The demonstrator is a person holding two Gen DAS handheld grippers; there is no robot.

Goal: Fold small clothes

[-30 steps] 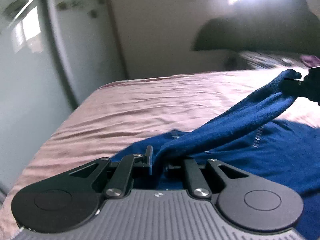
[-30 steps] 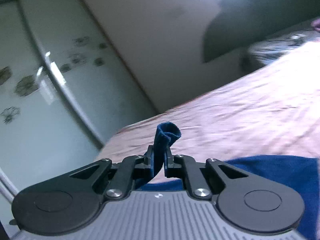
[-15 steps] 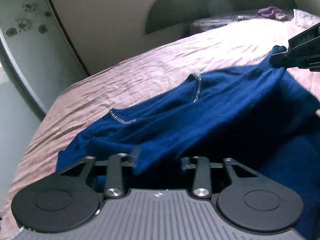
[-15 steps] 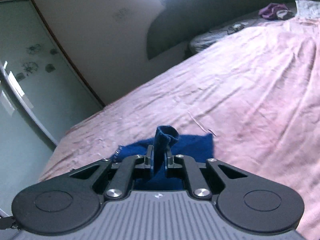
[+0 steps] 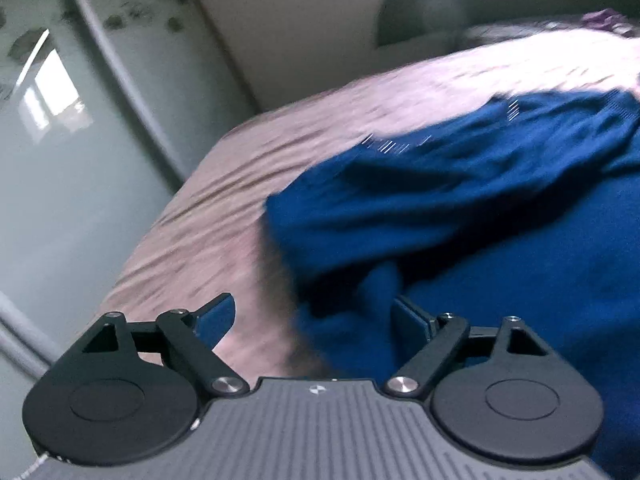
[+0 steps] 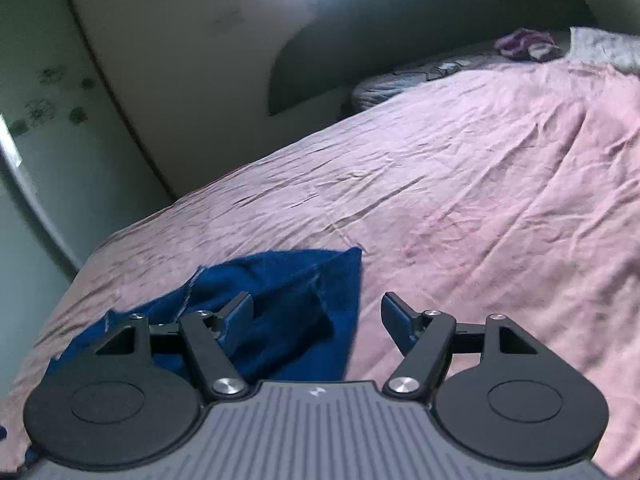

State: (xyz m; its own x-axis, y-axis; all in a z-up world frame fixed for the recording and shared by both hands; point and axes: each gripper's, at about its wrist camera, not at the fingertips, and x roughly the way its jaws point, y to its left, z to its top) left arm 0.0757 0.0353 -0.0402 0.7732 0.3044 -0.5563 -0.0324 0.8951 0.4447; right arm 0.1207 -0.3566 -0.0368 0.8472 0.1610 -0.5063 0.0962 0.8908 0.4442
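A dark blue knit garment (image 5: 460, 200) with a line of silver trim lies rumpled on the pink bedsheet (image 5: 224, 216). My left gripper (image 5: 312, 316) hovers at its near edge with its jaws opening wide; a fold of the cloth lies loose between them, and the pads do not press on it. In the right wrist view another corner of the blue garment (image 6: 288, 300) lies on the sheet. My right gripper (image 6: 318, 314) is just above that corner, jaws opening, the cloth slack between them and free of the pads.
The pink sheet (image 6: 480, 200) stretches far to the right. A dark headboard (image 6: 420, 20), a grey patterned pillow (image 6: 408, 80) and a purple cloth (image 6: 524, 42) sit at the bed's far end. A pale wardrobe door (image 5: 60, 140) stands left of the bed.
Both grippers came down toward the bed with the raised edge of the blue garment, then their jaws parted and let it go. The cloth now lies slack on the sheet.
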